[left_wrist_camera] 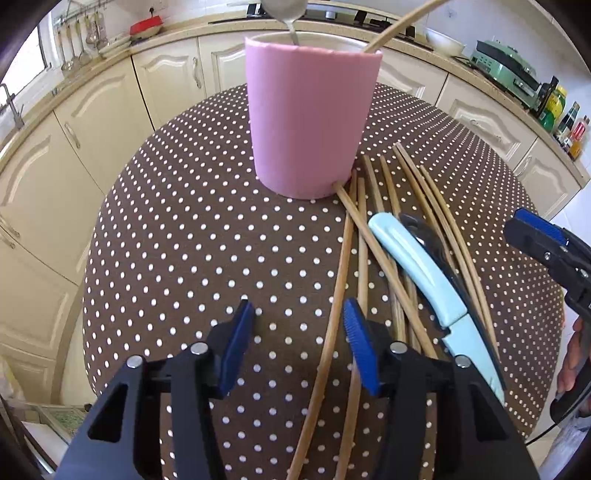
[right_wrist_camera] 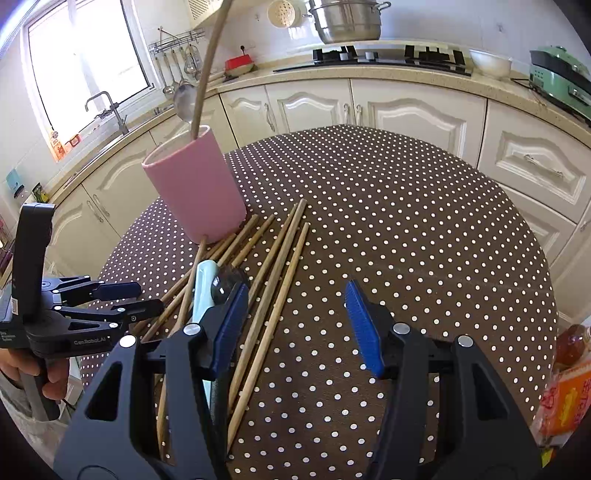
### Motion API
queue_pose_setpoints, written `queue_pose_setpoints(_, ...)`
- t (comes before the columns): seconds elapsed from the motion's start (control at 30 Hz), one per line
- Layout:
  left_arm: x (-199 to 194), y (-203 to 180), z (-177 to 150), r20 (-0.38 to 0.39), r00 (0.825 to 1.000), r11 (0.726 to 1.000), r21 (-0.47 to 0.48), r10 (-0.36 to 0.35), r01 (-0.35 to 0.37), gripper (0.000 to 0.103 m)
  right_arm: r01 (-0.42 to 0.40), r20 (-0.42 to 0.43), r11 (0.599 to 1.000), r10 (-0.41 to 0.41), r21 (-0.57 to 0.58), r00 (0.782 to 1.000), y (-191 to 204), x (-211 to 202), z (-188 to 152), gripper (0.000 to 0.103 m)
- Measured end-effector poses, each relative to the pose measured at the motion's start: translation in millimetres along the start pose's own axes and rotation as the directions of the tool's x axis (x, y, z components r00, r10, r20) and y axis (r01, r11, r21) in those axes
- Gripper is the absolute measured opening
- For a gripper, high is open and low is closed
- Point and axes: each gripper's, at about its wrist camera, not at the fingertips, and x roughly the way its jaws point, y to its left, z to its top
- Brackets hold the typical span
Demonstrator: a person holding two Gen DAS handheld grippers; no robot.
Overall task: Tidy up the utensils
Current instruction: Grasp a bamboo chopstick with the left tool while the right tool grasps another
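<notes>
Your left hand-held gripper (left_wrist_camera: 299,347) hangs low over the bench (left_wrist_camera: 192,251), jaws apart, pads pressing nothing. One bamboo chopstick (left_wrist_camera: 334,306) runs up between the blue pads, nearer the right one; contact with that pad is hard to call from this angle. No earlier picture to compare, so just that: jaws parted, nothing gripped.

Your right hand-held gripper (right_wrist_camera: 297,325) is also open, jaws wide over bare dotted cloth, nothing between them. Its left pad sits just in front of the pile, beside the dark spoon (right_wrist_camera: 229,284).

Pink utensil holder (left_wrist_camera: 310,122) stands upright on the bench, at the far end of the pile. Already in it: a metal spoon (left_wrist_camera: 286,14), bowl up, and one chopstick (left_wrist_camera: 399,26) leaning out to the right.

The rest lies loose on the bench, right of the holder: a fan of chopsticks (left_wrist_camera: 436,206), tips pointing toward the holder base, one tip touching it. On top of the fan lies a light blue knife (left_wrist_camera: 421,269), handle toward the holder, blade toward you. The dark spoon lies tight along its right side, mostly hidden.

Your right hand (left_wrist_camera: 569,354) shows at the left camera's edge; your left hand (right_wrist_camera: 33,373) at the right camera's edge, wrapped round the handle.
</notes>
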Motion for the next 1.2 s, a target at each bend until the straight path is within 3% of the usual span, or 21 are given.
queue_pose_setpoints(0.1,3,-4,2,0.008,1.0,1.0,0.002,0.002,-0.002,0.038,0.001,-0.034,1.0,-0.001,0.006,0.999,-3,9,0,0.055)
queue_pose_setpoints(0.17,4,-5,2,0.013,1.0,1.0,0.001,0.011,-0.011,0.021,0.002,-0.061,1.0,-0.002,0.005,0.998,-2,16,1,0.055)
queue_pose_setpoints(0.23,4,-6,0,0.012,1.0,1.0,-0.007,0.008,-0.008,0.011,0.016,-0.093,1.0,-0.016,-0.006,0.996,-2,23,2,0.055)
queue_pose_setpoints(0.6,-17,5,-32,0.003,1.0,0.988,-0.152,0.007,-0.006,0.01,0.109,-0.188,0.989,-0.126,-0.099,0.974,17,55,7,0.056)
queue_pose_setpoints(0.77,-20,13,-37,-0.02,1.0,0.982,-0.19,0.0,-0.004,0.008,0.143,-0.264,0.972,-0.19,-0.186,0.946,31,68,16,0.056)
queue_pose_setpoints(0.83,-17,19,-32,-0.026,1.0,0.98,-0.199,-0.008,0.003,0.009,0.131,-0.295,0.971,-0.187,-0.199,0.937,33,74,21,0.05)
queue_pose_setpoints(0.9,-11,24,-25,-0.042,0.999,0.979,-0.202,-0.014,0.005,0.009,0.119,-0.323,0.972,-0.181,-0.203,0.929,34,77,27,0.031)
queue_pose_setpoints(1.0,-4,25,-9,-0.066,0.998,0.979,-0.202,-0.019,0.006,0.012,0.103,-0.361,0.973,-0.174,-0.207,0.916,35,83,35,0.026)
queue_pose_setpoints(1.1,3,26,5,-0.084,0.996,0.977,-0.213,-0.043,0.024,0.025,0.083,-0.382,0.981,-0.145,-0.175,0.913,27,86,46,0.018)
queue_pose_setpoints(1.2,10,18,21,-0.1,0.995,0.982,-0.186,-0.01,-0.009,0.027,0.066,-0.385,0.99,-0.111,-0.128,0.916,14,89,53,0.009)
